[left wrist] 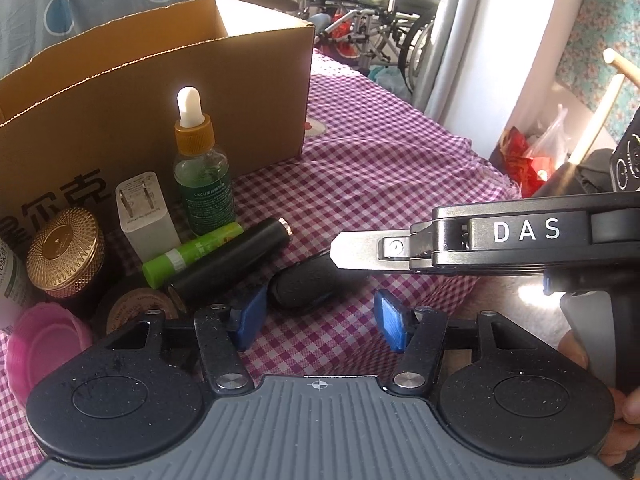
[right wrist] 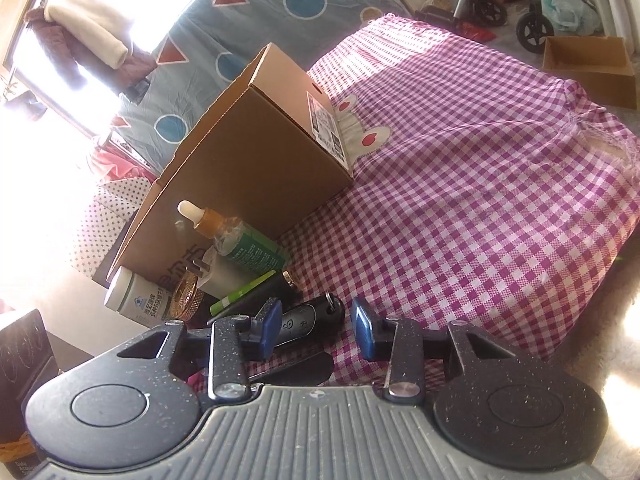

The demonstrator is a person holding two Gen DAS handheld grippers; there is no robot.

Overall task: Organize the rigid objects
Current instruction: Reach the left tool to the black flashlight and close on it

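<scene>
A table draped in a purple-and-white checked cloth [right wrist: 460,168] stands before folded wheelchairs [left wrist: 372,12] and a patterned blue quilt [right wrist: 256,12]. On it an open cardboard box [left wrist: 160,92] serves as landmark; its contents are hidden. Before the box stand a dropper bottle [left wrist: 202,168], a white charger [left wrist: 146,216] and a gold-lidded jar [left wrist: 62,252], with a green tube [left wrist: 192,252], a black cylinder [left wrist: 232,260] and a black key fob [right wrist: 308,320] lying nearer. The left gripper [left wrist: 316,316] and right gripper [right wrist: 314,326] both gape wide, holding nothing.
</scene>
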